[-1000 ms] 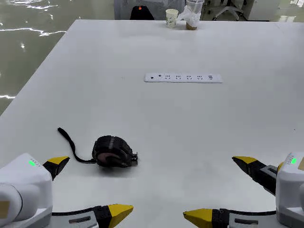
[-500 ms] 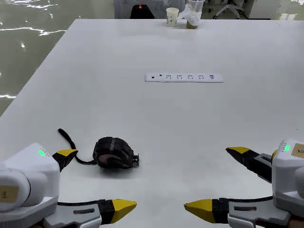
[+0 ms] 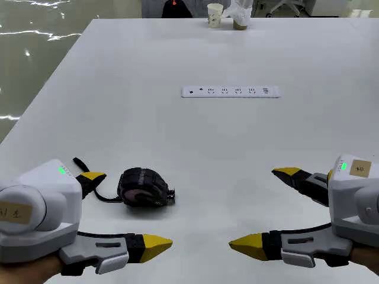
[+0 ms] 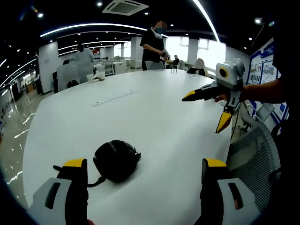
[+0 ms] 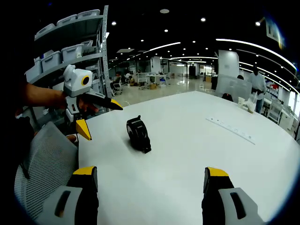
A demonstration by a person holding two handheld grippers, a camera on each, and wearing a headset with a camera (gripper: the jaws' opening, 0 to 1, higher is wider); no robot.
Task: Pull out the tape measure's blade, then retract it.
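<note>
Both tools were held low over the near edge of the counter (image 3: 249, 136). The left tool (image 3: 133, 209) had its jaws spread wide and held nothing. The right tool (image 3: 253, 207) was likewise fully spread and empty.

The tape (image 3: 142, 187) lay on the counter just ahead of the left tool, inside the span of its jaws as the left gripper view showed. It was touched by neither tool. The right tool stood well apart from it, to the right, so the left tool was the nearer.

The case lay on its side, with its long axis running left to right across the counter. The hook (image 3: 170, 196) end pointed right, towards the right tool. The strap (image 3: 83, 170) trailed left, ending near the upper jaw of the left tool. The blade appeared fully wound in. By this layout the left tool was placed to hold the case and the right tool to draw the hook.

A sticker on each tool body carried marks too small to read. No brand could be read on the case.

Farther off lay a strip (image 3: 230, 91) of sockets. A cup (image 3: 215, 15) stood at the far edge.
</note>
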